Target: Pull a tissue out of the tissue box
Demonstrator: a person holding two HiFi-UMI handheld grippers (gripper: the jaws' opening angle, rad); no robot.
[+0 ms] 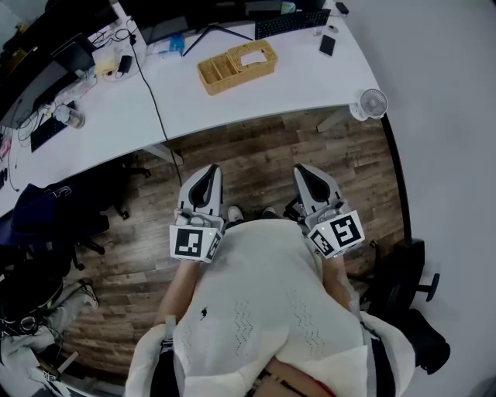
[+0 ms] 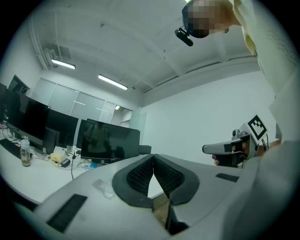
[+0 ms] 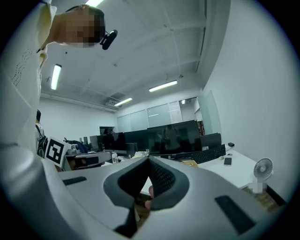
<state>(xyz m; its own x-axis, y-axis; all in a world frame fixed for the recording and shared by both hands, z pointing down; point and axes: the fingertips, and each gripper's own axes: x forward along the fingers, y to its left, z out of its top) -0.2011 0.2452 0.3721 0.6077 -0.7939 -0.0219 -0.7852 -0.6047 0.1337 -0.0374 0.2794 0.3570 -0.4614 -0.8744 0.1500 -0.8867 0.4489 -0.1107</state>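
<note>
The tissue box [image 1: 253, 57] is a wicker holder with a white tissue showing on top. It sits on the white desk [image 1: 310, 81], far ahead of both grippers. My left gripper [image 1: 206, 174] and right gripper [image 1: 304, 172] are held close to the person's body, over the wooden floor and well short of the desk. In the left gripper view the left gripper [image 2: 153, 157] has its ribbed pads pressed together with nothing between them. The right gripper [image 3: 149, 161] shows the same in the right gripper view, and its pads meet at the tip. Each gripper view shows the other gripper beside it.
A wicker tray [image 1: 217, 71] adjoins the tissue box. A keyboard [image 1: 291, 23], a phone [image 1: 327, 44] and a small white fan [image 1: 372, 103] stand at the desk's right end. A black cable [image 1: 155, 108] crosses the desk. Office chairs [image 1: 407, 283] stand at both sides, and monitors [image 2: 110, 140] line the desks.
</note>
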